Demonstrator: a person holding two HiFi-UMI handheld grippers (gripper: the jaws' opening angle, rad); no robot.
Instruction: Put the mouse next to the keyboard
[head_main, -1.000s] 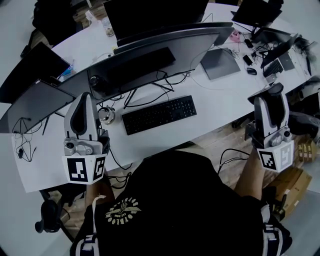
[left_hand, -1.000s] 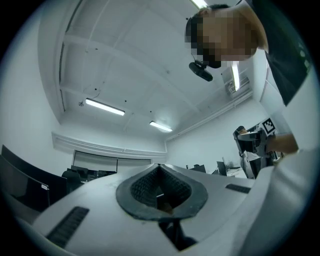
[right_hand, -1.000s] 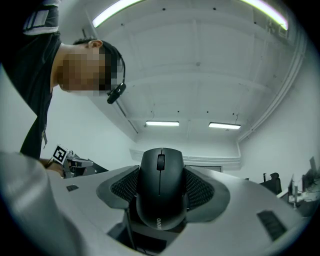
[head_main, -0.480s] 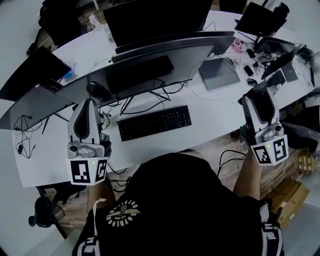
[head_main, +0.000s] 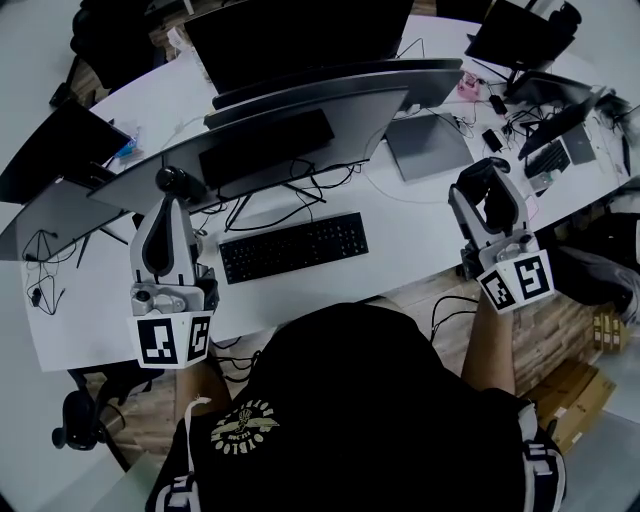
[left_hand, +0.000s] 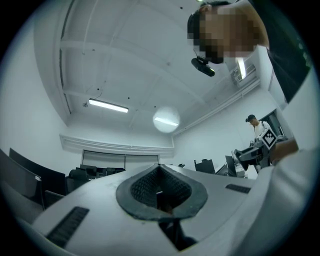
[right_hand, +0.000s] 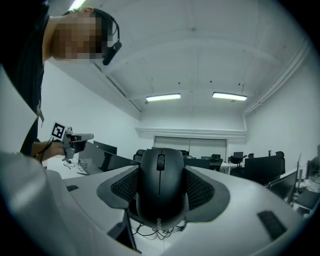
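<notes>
In the head view a black keyboard (head_main: 293, 247) lies on the white desk (head_main: 420, 225) in front of a wide monitor. My right gripper (head_main: 484, 178) hangs over the desk to the right of the keyboard, shut on a black mouse (head_main: 492, 196). The right gripper view shows the mouse (right_hand: 160, 185) wedged between the two grey pads, its wheel facing up, with the gripper (right_hand: 160, 200) shut around it. My left gripper (head_main: 166, 205) stands left of the keyboard near the desk's front edge. Its jaws (left_hand: 160, 192) are shut with nothing between them.
A curved monitor (head_main: 300, 120) and loose cables (head_main: 300, 185) sit behind the keyboard. A grey laptop (head_main: 428, 145) lies at the back right, a small round black device (head_main: 172, 182) at the left. More screens and gear crowd the far right. The desk's front edge runs just below the keyboard.
My right gripper has carried the mouse left and forward, from beyond the desk's right end to over the desk beside the keyboard. The left gripper has barely moved.
</notes>
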